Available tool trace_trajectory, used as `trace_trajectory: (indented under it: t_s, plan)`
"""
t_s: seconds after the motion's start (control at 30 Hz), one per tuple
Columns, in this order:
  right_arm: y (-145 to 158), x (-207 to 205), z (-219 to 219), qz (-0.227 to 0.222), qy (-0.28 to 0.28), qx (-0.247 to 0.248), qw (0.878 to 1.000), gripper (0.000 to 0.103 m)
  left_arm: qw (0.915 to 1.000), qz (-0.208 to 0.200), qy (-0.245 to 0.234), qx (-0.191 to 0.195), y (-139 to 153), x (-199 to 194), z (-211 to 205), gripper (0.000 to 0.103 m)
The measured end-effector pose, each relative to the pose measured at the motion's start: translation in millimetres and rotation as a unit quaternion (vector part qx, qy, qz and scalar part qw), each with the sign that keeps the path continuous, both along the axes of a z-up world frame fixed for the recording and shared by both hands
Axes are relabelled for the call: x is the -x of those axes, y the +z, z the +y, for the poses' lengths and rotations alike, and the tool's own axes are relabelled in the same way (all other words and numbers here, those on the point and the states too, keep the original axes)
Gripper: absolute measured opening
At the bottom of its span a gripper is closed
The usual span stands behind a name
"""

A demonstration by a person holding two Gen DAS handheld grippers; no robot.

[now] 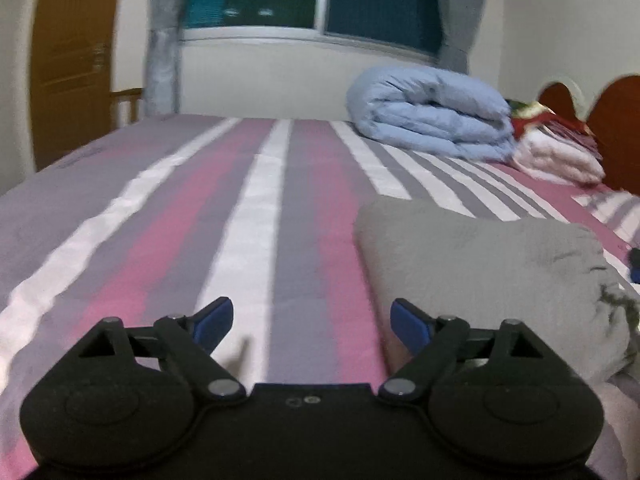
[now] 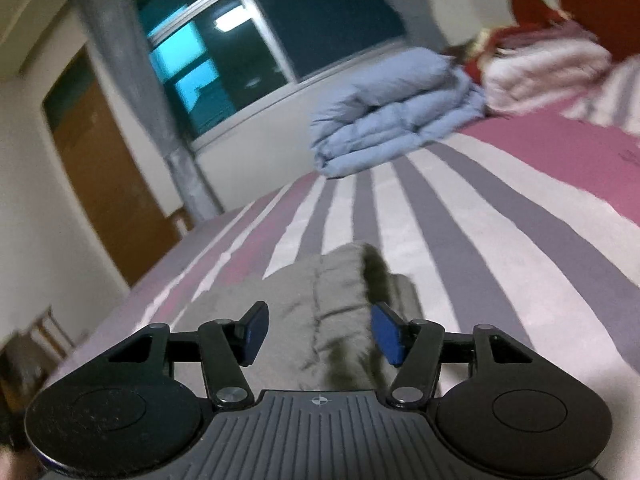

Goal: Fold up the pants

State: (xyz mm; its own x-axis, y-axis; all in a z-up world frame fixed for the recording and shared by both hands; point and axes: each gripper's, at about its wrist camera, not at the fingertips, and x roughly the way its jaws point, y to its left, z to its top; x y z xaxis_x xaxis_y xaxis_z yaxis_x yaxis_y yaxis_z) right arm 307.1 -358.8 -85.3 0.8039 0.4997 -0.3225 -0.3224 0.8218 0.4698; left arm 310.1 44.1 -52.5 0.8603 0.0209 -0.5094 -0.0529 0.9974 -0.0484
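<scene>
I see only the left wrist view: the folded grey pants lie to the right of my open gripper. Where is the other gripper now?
Observer: The right gripper hangs just above the folded grey pants, with a raised ridge of the cloth between its blue pads.
Operator: Is it shut on the cloth?
Observer: No, its jaws stand open and hold nothing.
Operator: Does the right view show what lies beyond the pants?
Observer: Yes, the striped pink, grey and white bed sheet runs up to the folded light blue quilt.
</scene>
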Motion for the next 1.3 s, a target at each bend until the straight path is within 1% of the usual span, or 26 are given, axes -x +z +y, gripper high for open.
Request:
trace_trajectory:
  t_s: [0.03,0.07,0.1,0.13,0.2,0.27,0.33,0.37,0.43,0.5,0.57,0.63,0.67,0.73,0.8,0.87,0.97,1.0,1.03,1.07,1.1,1.17,1.2,1.23,1.27,1.3]
  plan:
    - [-5,-6,10,0.011,0.007,0.028,1.000,0.058,0.9999,0.013,-0.009,-0.006,-4,-8,-5,0.079]
    - [-14,-15,19,0.041,-0.003,0.081,0.996,0.058,0.9994,0.027,-0.016,-0.013,-9,-14,-9,0.079]
    - [-27,-23,24,0.073,-0.011,0.119,0.990,0.058,0.9987,0.043,-0.024,-0.016,-14,-19,-11,0.079]
    - [-37,-25,16,0.084,-0.017,0.108,0.990,0.058,0.9983,0.051,-0.025,-0.013,-17,-21,-11,0.079]
    - [-41,-25,1,0.096,-0.035,0.083,0.991,0.060,0.9988,0.039,-0.028,-0.010,-16,-14,-6,0.080]
    - [-35,-17,-7,0.081,-0.034,0.060,0.994,0.060,0.9988,0.034,-0.031,-0.015,-17,-7,-2,0.082]
    - [-31,-8,-18,0.067,-0.040,0.020,0.997,0.060,0.9988,0.032,-0.035,-0.006,-19,-2,5,0.081]
    - [-32,-8,-24,0.072,-0.035,-0.009,0.997,0.060,0.9989,0.032,-0.035,0.000,-20,0,7,0.081]
    - [-35,-8,-35,0.096,-0.022,-0.063,0.993,0.060,0.9994,0.025,-0.025,0.006,-20,4,12,0.081]
    - [-36,-4,-41,0.112,-0.023,-0.096,0.989,0.060,0.9997,0.012,-0.012,0.015,-21,13,16,0.082]
    - [-43,-2,-53,0.134,-0.024,-0.147,0.980,0.060,0.9997,0.001,-0.005,0.024,-20,17,20,0.082]
    - [-49,-5,-59,0.153,-0.026,-0.173,0.973,0.060,0.9996,-0.009,-0.001,0.027,-19,21,21,0.083]
    - [-51,-7,-58,0.157,-0.025,-0.181,0.971,0.059,0.9995,-0.012,0.003,0.028,-19,23,22,0.085]
    - [-53,-15,-54,0.162,-0.010,-0.191,0.968,0.043,0.9993,-0.013,0.010,0.035,-19,25,23,0.086]
    - [-54,-21,-49,0.163,-0.006,-0.177,0.971,0.034,0.9990,-0.007,0.017,0.041,-22,26,25,0.086]
    - [-51,-24,-51,0.151,-0.011,-0.177,0.973,0.028,0.9987,-0.004,0.021,0.046,-23,27,28,0.086]
    - [-39,-10,-56,0.102,-0.020,-0.180,0.978,0.026,0.9988,-0.005,0.020,0.044,-24,29,28,0.086]
    - [-40,-10,-55,0.105,-0.031,-0.166,0.980,0.026,0.9989,-0.004,0.019,0.043,-25,29,28,0.086]
    - [-48,-15,-51,0.125,-0.038,-0.153,0.979,0.026,0.9991,-0.003,0.017,0.039,-25,28,27,0.086]
    - [-55,-19,-50,0.145,-0.039,-0.153,0.977,0.026,0.9992,-0.004,0.015,0.036,-25,28,26,0.086]
    - [-57,-21,-53,0.151,-0.039,-0.162,0.974,0.026,0.9994,-0.005,0.011,0.034,-24,28,24,0.086]
    - [-47,-13,-59,0.130,-0.045,-0.163,0.977,0.029,0.9994,-0.011,0.002,0.032,-20,29,23,0.086]
    - [-41,-5,-63,0.108,-0.061,-0.161,0.979,0.033,0.9992,-0.016,-0.004,0.037,-16,27,23,0.086]
    - [-36,0,-68,0.090,-0.075,-0.159,0.980,0.040,0.9987,-0.020,-0.009,0.045,-14,26,23,0.086]
    - [-33,2,-72,0.079,-0.080,-0.157,0.981,0.062,0.9979,-0.021,-0.018,0.058,-12,23,24,0.087]
    - [-31,0,-74,0.078,-0.077,-0.155,0.982,0.075,0.9966,-0.017,-0.031,0.074,-11,18,24,0.087]
